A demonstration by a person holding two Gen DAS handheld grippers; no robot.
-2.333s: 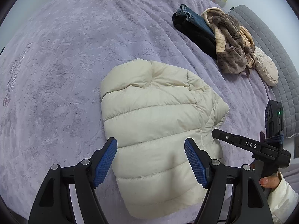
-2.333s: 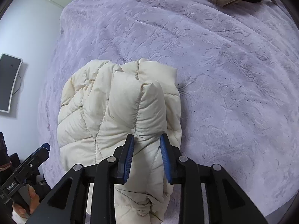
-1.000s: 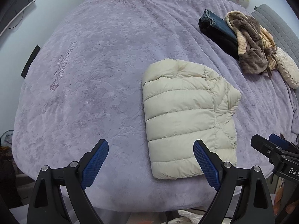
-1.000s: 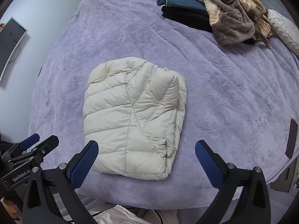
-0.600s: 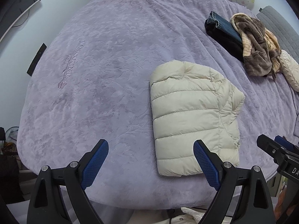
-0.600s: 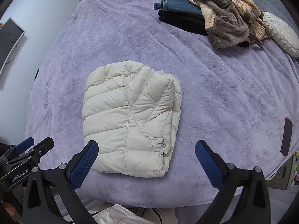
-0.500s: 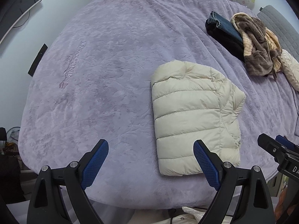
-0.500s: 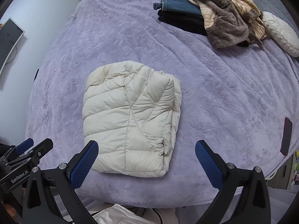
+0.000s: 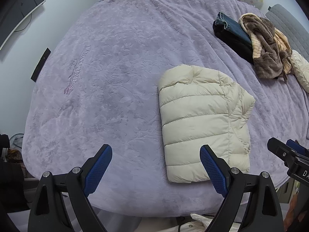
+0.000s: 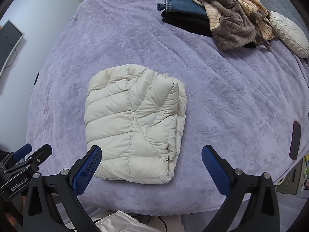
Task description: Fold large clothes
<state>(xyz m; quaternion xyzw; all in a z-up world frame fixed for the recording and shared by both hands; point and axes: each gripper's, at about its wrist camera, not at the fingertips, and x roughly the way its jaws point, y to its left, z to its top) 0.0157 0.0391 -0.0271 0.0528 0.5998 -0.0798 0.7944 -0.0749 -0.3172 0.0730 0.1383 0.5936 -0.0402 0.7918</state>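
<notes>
A cream quilted puffer jacket [image 9: 202, 119] lies folded into a compact rectangle on the purple bedspread [image 9: 108, 81], near the bed's front edge. It also shows in the right wrist view [image 10: 135, 127]. My left gripper [image 9: 156, 166] is open and empty, held back from the bed, with the jacket just ahead of its right finger. My right gripper [image 10: 151, 164] is open and empty, above the jacket's near edge. Each gripper shows at the edge of the other's view.
A pile of clothes lies at the far right: folded jeans [image 10: 183, 4] on a black garment, a brown and tan robe [image 10: 231, 17], and a cream cushion [image 10: 289, 36]. A dark phone [image 10: 295, 140] lies at the bed's right edge. A monitor [image 9: 17, 9] stands left.
Both grippers have pulled back and up from the jacket. The right gripper, shut on the jacket's edge 2.3 s ago, has let go and opened wide. The jacket lies still.
</notes>
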